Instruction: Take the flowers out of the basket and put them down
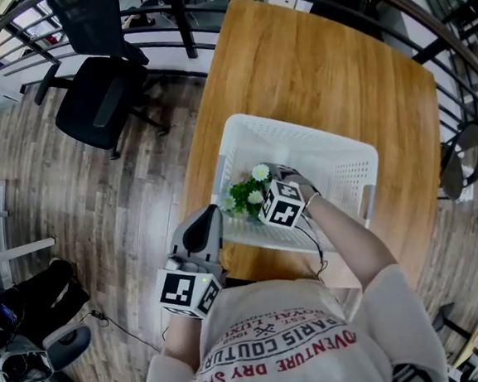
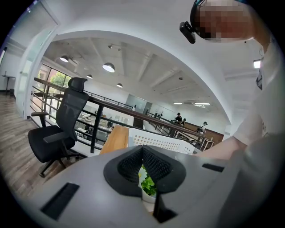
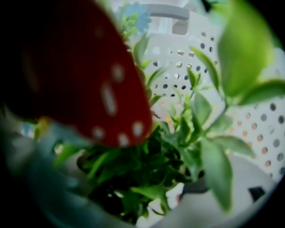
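Observation:
A bunch of flowers (image 1: 246, 195) with green leaves and white daisies stands in the front left corner of the white perforated basket (image 1: 301, 135) on the wooden table (image 1: 311, 63). My right gripper (image 1: 261, 187) reaches into the basket and is pressed in among the flowers. In the right gripper view the leaves (image 3: 178, 147) and a blurred red white-dotted ornament (image 3: 84, 71) fill the picture and hide the jaws. My left gripper (image 1: 209, 222) is held at the table's front left edge, outside the basket. Its dark pads (image 2: 153, 167) meet at the tips, and the flowers (image 2: 148, 182) show past them.
A black office chair (image 1: 97, 90) stands on the wood floor to the left of the table, with a dark railing (image 1: 182, 20) behind it. The basket wall (image 3: 249, 129) is close behind the plant. More chairs stand at the right.

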Tool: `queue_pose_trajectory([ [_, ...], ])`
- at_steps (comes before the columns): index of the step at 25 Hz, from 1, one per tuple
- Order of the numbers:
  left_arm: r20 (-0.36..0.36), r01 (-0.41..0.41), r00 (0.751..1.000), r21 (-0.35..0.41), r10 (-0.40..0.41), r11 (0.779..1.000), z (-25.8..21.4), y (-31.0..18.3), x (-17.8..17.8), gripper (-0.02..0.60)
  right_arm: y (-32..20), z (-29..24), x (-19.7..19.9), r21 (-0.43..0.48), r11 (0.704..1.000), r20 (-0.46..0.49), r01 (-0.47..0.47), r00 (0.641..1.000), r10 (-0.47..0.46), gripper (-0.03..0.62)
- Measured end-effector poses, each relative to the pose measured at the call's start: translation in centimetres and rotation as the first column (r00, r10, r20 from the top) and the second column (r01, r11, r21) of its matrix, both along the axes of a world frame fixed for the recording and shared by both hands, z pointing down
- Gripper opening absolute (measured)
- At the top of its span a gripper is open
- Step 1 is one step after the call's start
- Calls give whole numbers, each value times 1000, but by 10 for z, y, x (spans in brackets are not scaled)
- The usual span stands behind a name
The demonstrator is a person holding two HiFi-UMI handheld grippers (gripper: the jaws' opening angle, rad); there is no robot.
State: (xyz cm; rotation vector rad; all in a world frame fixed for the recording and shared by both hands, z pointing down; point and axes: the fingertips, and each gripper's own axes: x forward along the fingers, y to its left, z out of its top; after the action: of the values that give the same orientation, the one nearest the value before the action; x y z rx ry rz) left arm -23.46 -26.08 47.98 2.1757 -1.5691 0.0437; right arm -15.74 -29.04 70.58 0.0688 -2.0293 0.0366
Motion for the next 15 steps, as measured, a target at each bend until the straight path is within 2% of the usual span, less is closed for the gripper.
queue_pose_trajectory([
  [6,55,-9,998,26,8,1000,-11,9,-2,23,1,-10,6,-19,999,-10,-31,999,31,488],
  [15,125,-49,991,103,36,994,-29,7,-24,23,-19,-88,6,70,982,103,-177,980,170,488],
])
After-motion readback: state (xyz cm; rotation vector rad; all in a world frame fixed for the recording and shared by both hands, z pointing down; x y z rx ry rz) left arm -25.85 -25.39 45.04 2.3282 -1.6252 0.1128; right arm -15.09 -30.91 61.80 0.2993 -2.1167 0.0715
